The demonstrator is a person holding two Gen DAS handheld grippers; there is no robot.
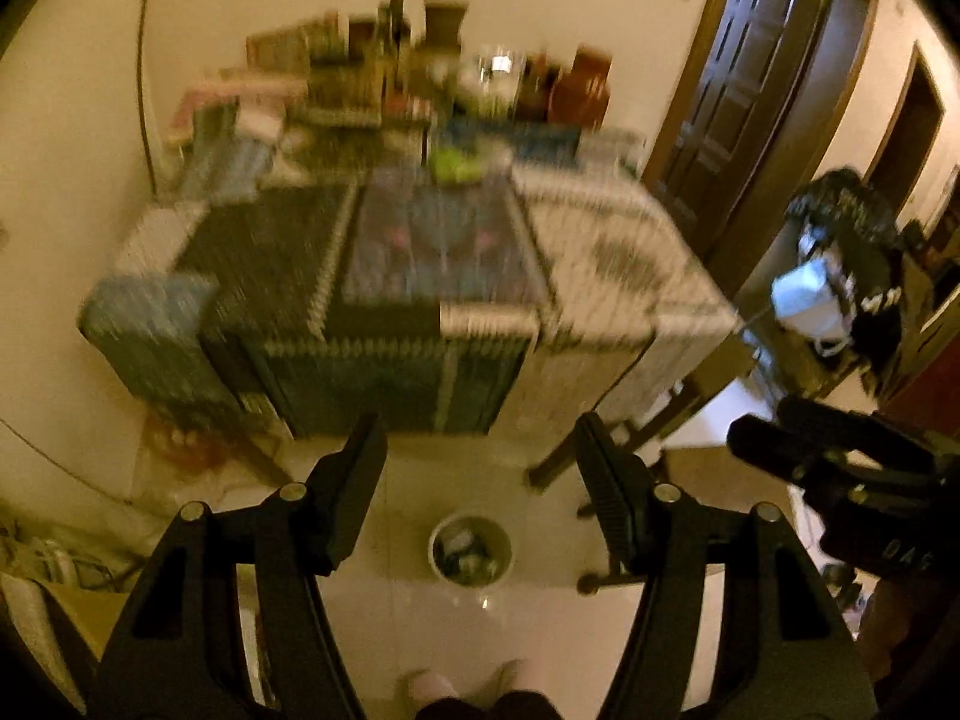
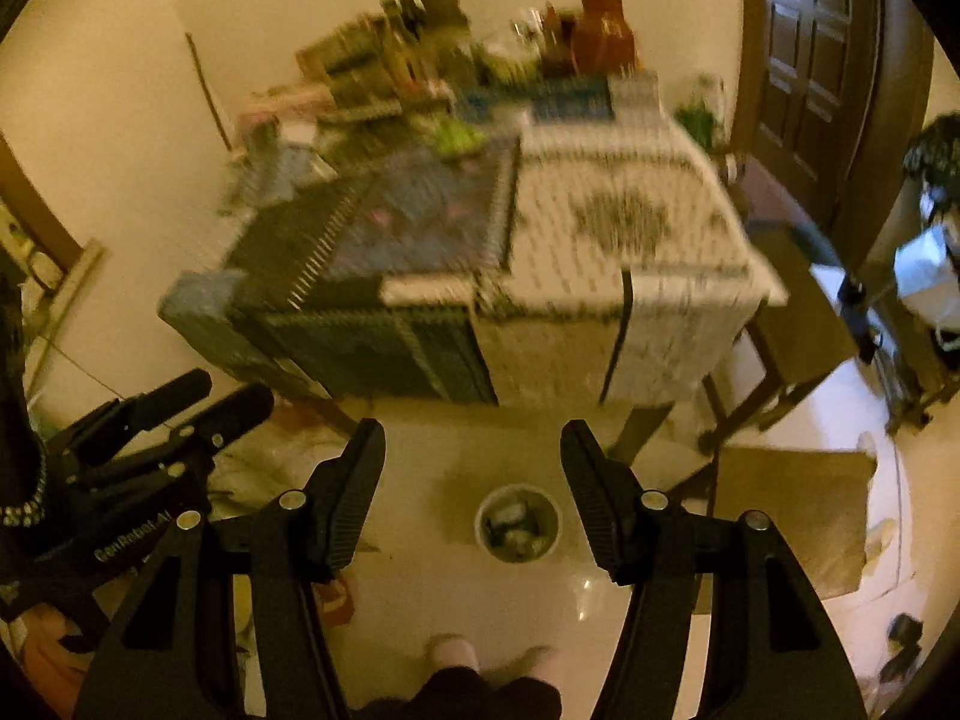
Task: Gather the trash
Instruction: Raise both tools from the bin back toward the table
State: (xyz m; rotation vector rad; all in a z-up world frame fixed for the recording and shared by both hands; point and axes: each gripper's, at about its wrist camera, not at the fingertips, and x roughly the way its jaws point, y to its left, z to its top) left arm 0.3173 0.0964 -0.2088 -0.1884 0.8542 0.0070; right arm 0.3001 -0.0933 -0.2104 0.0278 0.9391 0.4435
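A small white trash bin (image 1: pixel 471 549) stands on the pale floor in front of the table, with several bits of trash inside; it also shows in the right wrist view (image 2: pixel 517 522). My left gripper (image 1: pixel 480 450) is open and empty, held high above the bin. My right gripper (image 2: pixel 473 450) is open and empty, also high above the bin. The right gripper shows at the right edge of the left wrist view (image 1: pixel 840 468); the left gripper shows at the left of the right wrist view (image 2: pixel 162 420). Both views are blurred.
A table with a patterned cloth (image 1: pixel 420 276) is cluttered at the back with bottles and boxes (image 1: pixel 420 60). A flat cardboard sheet (image 2: pixel 798 510) lies on the floor at the right. Chair legs (image 1: pixel 606 456) stand by the table. A dark door (image 1: pixel 738 78) is beyond.
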